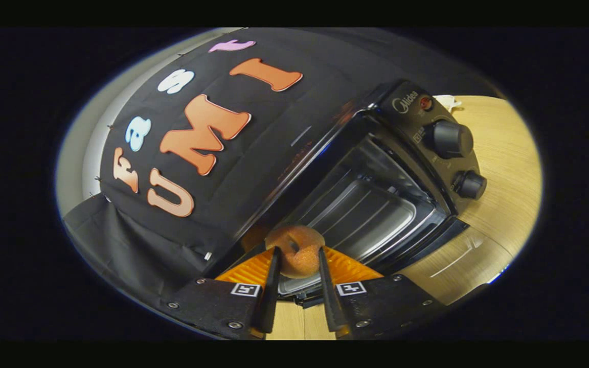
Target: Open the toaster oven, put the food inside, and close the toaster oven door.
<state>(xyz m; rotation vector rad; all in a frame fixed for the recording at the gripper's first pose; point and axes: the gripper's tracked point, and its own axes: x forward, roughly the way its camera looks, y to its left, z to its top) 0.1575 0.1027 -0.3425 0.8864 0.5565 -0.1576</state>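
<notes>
My gripper is shut on a sugared brown doughnut, which sits between both fingers. Just beyond the doughnut stands the black toaster oven, seen at a strong tilt. Its door hangs open and down toward the table. A metal tray lies inside the lit cavity, right behind the doughnut. Two round knobs, the upper knob and the lower knob, and a red lamp sit on the oven's control panel.
The oven stands on a light wooden table. The booth's black cloth wall hangs close beside and behind the oven. A small white object lies on the table past the oven.
</notes>
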